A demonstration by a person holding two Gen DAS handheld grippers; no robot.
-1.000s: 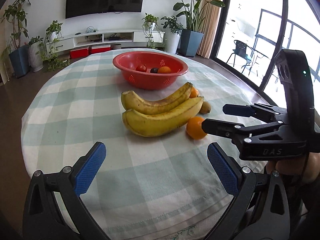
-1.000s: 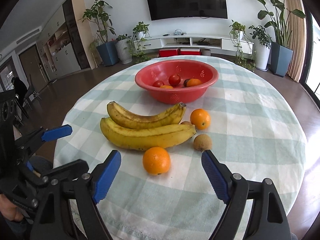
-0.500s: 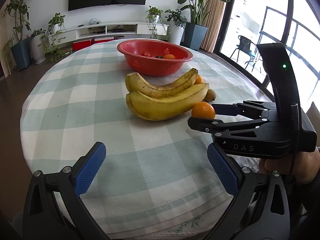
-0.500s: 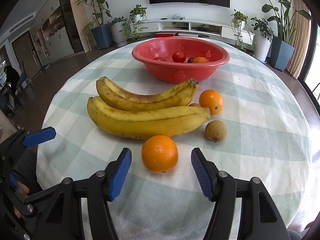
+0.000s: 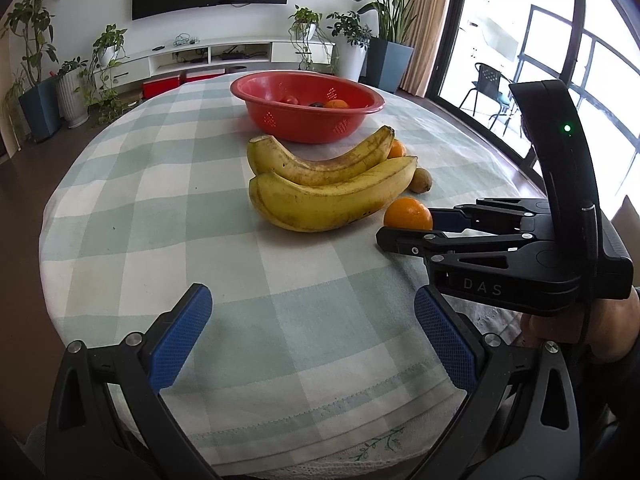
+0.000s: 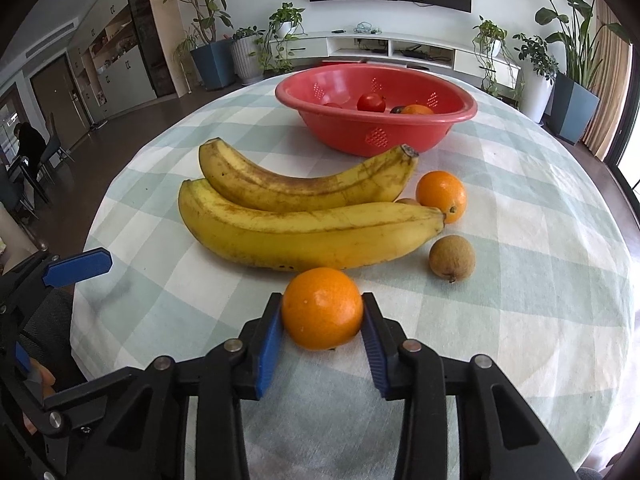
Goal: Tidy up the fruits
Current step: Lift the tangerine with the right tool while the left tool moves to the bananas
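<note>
My right gripper (image 6: 322,330) is low, pads pressed together on a round object; my left gripper (image 5: 312,340) hangs wide apart

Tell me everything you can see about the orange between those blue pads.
The round orange with glossy, dimpled peel sits on the green-and-white checked tablecloth, just in front of the larger yellow banana. The right gripper has its blue pads pressed against both sides. It looks whole and unpeeled.
</note>
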